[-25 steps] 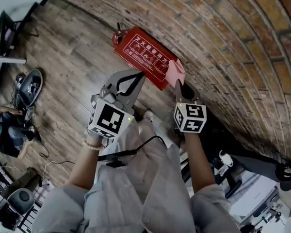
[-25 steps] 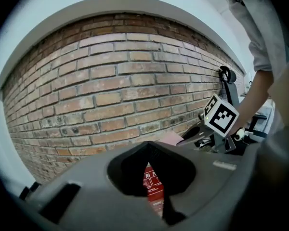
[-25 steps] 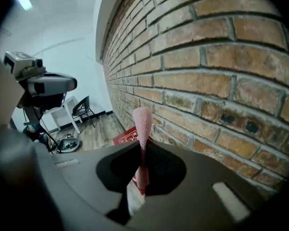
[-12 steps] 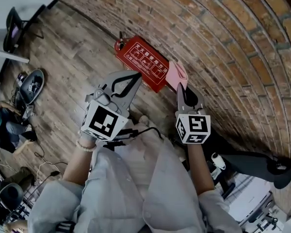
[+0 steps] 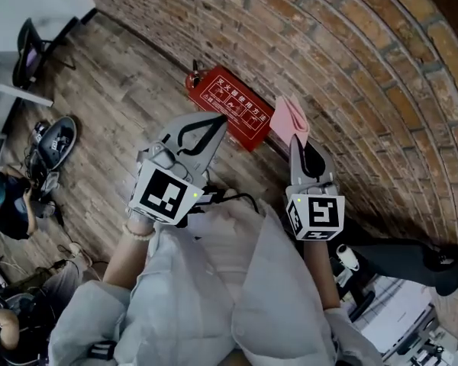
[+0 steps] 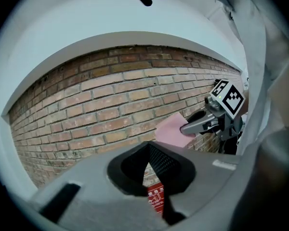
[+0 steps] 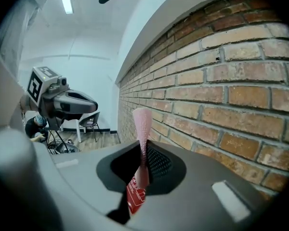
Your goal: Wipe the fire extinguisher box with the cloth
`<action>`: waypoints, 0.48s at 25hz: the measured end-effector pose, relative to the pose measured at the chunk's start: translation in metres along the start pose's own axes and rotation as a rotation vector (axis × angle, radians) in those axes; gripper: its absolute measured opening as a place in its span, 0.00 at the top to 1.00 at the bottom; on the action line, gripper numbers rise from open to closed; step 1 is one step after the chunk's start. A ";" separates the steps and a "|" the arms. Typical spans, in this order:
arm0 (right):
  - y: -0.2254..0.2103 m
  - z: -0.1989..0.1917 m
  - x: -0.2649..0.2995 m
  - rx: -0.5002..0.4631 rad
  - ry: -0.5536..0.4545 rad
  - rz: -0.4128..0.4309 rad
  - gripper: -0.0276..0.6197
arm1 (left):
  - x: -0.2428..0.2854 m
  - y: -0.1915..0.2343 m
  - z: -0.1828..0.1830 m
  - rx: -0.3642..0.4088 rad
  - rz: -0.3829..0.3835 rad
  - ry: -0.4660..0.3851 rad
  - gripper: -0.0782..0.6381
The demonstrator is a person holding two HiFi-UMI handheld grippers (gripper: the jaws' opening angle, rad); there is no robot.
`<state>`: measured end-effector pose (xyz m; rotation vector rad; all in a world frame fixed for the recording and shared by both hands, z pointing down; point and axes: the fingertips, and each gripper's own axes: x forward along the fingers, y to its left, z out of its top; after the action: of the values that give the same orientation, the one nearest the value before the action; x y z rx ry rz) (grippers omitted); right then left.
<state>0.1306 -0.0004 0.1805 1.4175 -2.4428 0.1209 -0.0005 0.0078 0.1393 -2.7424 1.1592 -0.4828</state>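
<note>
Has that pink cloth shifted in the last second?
Yes, slightly: the pink cloth slid rightward off the end of the red fire extinguisher box, toward the brick wall.

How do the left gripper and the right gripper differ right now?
The right gripper's jaws are shut on the pink cloth; the left gripper's jaws are shut on nothing. The right gripper is beside the brick wall; the left gripper is farther from it. Both point toward the red fire extinguisher box.
</note>
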 end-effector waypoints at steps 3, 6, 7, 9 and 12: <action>-0.001 0.004 -0.004 -0.001 -0.008 -0.008 0.92 | -0.003 0.002 0.003 0.009 0.005 -0.006 0.90; -0.001 0.006 -0.006 -0.003 -0.009 -0.008 0.92 | -0.008 0.004 0.006 0.010 0.020 -0.015 0.90; -0.001 0.006 -0.007 -0.005 -0.009 -0.009 0.92 | -0.009 0.004 0.006 0.008 0.025 -0.016 0.90; -0.002 0.004 -0.009 -0.006 -0.007 -0.012 0.92 | -0.010 0.003 0.006 0.005 0.029 -0.013 0.90; 0.000 0.001 -0.008 -0.012 0.004 -0.005 0.92 | -0.011 0.002 0.001 0.001 0.029 -0.001 0.90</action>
<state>0.1342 0.0061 0.1770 1.4174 -2.4322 0.1084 -0.0089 0.0144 0.1347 -2.7206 1.1971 -0.4784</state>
